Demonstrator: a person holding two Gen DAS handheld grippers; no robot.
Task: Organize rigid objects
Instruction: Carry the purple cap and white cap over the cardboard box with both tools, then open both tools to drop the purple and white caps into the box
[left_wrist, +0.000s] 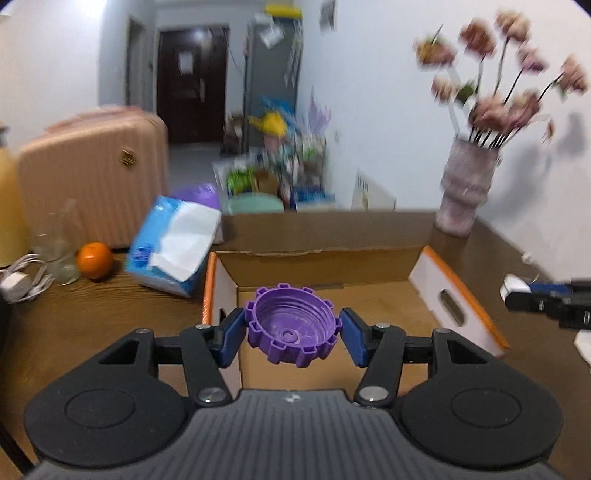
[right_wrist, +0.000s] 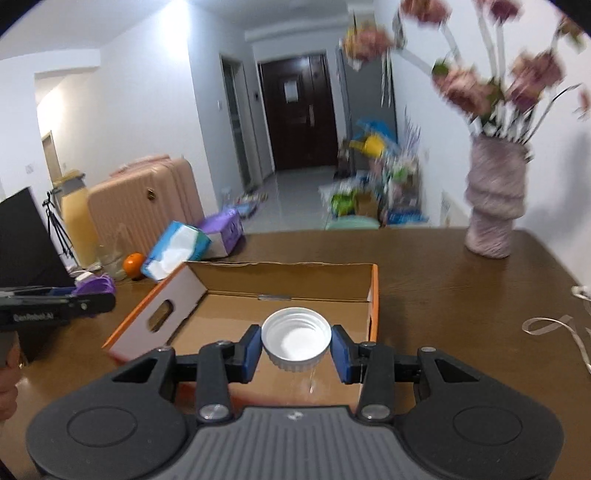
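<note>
My left gripper is shut on a purple ridged cap, open side up, held over the near left part of an open cardboard box. My right gripper is shut on a white ridged cap, open side up, held over the near right part of the same box. The left gripper with the purple cap shows at the left edge of the right wrist view. The right gripper's fingertips show at the right edge of the left wrist view.
The box sits on a brown wooden table. A vase of flowers stands at the back right. A tissue pack, an orange, a glass and a charger cable lie left of the box. A ribbon lies at right.
</note>
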